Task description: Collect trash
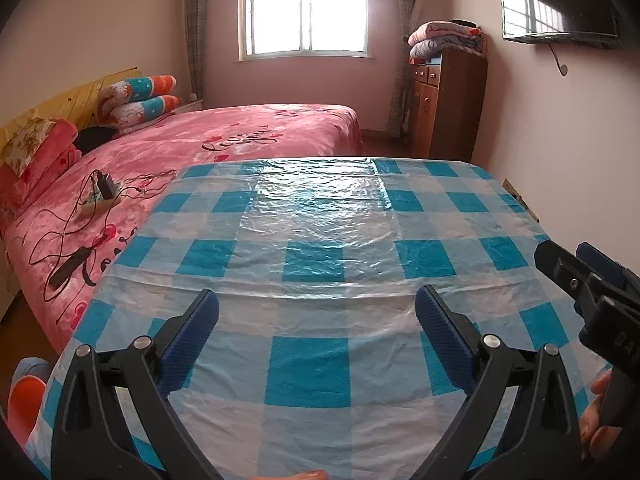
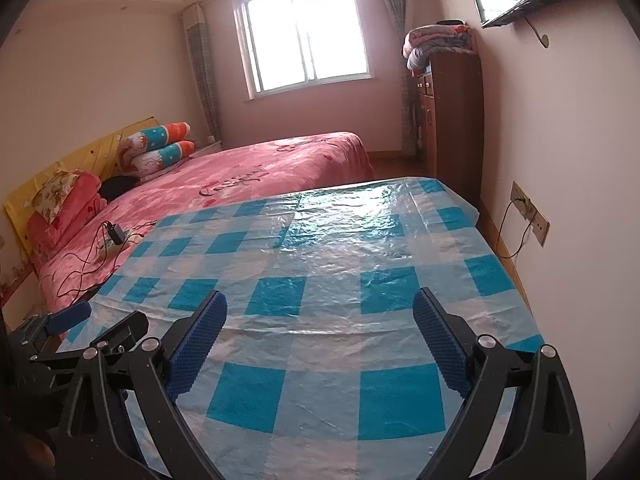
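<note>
No trash shows in either view. My left gripper point(image 1: 317, 300) hangs open over the near part of a table with a blue and white checked plastic cloth point(image 1: 320, 220), nothing between its blue-padded fingers. My right gripper point(image 2: 320, 300) is open too, above the same cloth point(image 2: 320, 248), empty. In the left wrist view the right gripper point(image 1: 568, 264) pokes in from the right edge, held by a hand point(image 1: 600, 420). In the right wrist view the left gripper point(image 2: 92, 328) sits at the lower left, beside the table's left edge.
A bed with a pink blanket point(image 1: 224, 136) runs along the table's left, with a charger and cables point(image 1: 100, 192) on it. A wooden cabinet point(image 1: 448, 104) stacked with folded quilts stands at the back right. A wall TV point(image 1: 560, 0) hangs right. A wall socket point(image 2: 530, 212) has a cord.
</note>
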Tool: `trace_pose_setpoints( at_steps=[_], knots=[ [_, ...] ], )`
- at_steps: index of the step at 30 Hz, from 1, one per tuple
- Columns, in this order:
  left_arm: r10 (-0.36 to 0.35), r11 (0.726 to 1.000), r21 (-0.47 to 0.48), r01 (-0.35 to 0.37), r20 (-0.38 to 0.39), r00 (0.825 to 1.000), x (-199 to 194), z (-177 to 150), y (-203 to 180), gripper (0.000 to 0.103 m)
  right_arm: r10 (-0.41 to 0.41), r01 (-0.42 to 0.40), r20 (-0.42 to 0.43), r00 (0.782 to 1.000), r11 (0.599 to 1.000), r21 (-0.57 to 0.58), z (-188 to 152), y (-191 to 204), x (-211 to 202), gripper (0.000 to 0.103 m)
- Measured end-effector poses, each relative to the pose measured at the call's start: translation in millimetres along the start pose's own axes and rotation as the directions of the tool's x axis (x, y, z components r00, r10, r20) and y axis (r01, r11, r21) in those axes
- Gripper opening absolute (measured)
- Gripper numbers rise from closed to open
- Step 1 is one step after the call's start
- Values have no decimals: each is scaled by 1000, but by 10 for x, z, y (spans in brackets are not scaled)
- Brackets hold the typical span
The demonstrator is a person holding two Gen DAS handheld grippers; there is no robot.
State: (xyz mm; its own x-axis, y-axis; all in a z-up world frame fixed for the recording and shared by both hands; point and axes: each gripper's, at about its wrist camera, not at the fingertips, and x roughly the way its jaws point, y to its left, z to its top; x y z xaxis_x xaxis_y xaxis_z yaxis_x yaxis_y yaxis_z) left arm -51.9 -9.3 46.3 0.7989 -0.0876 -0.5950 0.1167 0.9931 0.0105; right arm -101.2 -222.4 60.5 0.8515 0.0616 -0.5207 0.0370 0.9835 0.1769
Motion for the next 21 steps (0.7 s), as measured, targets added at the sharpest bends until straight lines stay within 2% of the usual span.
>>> trace_pose_setpoints(
  at_steps=[10, 16, 21],
  knots=[
    [-9, 1000, -8, 9, -34, 999, 87, -47, -55, 99, -9, 9, -32, 999, 1000, -1, -36, -55, 29, 93],
    [-7, 1000, -15, 5, -129, 992, 320, -106, -58, 99, -31, 32, -106, 994, 999, 13, -69, -93, 168, 93],
    [1, 1000, -12, -4, -265, 964, 600, -154, -74, 99, -69, 73, -203, 977, 997, 10, -113, -104, 365, 94]
  ],
)
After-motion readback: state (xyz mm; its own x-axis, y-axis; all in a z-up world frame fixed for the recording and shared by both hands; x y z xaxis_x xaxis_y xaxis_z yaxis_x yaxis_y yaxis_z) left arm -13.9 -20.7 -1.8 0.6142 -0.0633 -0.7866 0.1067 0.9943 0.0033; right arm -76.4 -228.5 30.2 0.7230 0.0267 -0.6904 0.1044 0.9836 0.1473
